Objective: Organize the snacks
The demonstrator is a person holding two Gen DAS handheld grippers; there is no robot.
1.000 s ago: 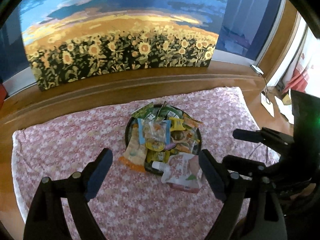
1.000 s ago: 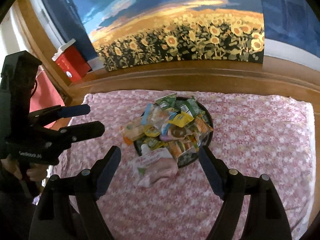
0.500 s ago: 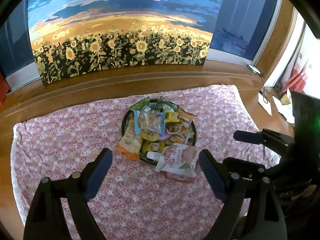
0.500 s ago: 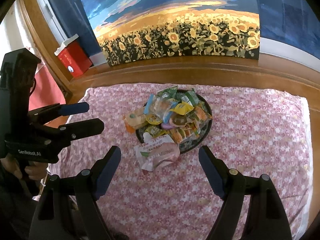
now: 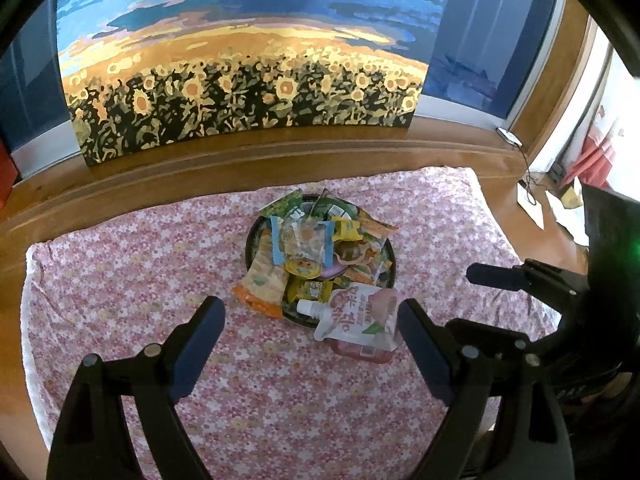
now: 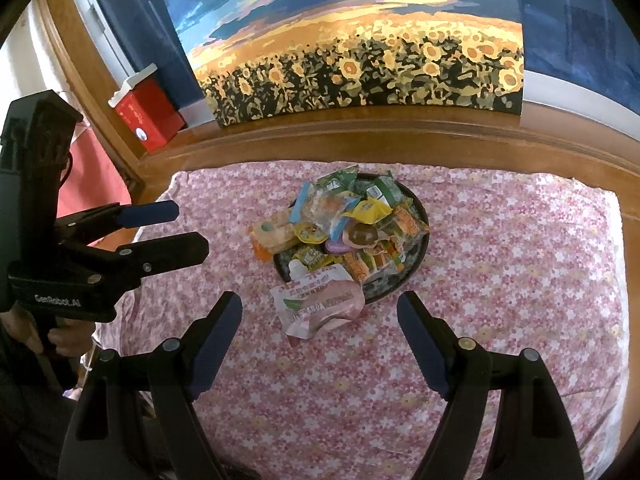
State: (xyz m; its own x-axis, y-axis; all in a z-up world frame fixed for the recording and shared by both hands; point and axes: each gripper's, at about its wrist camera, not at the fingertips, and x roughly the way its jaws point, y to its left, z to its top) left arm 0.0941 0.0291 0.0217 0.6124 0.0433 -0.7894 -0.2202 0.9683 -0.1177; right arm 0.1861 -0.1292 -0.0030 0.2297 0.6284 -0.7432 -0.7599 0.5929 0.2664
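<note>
We held both sets of tongs above the pink flower-printed cloth on the bench, angled down toward the pile; the left tongs stood wide apart with nothing between them, and the right tongs likewise gaped empty. The round dark tray heaped with small bright snack packets sat ahead of both, near the cloth's middle. The white-and-pink soft spouted drink pouch lay at the tray's near edge, half on the rim and half on the cloth, its white cap toward the tray and its long axis running roughly away from us; it lay almost centred ahead of the right tongs, but off toward the left tongs' right finger, so we judged the right hand better placed. An orange-edged biscuit packet also overhung the rim.
</note>
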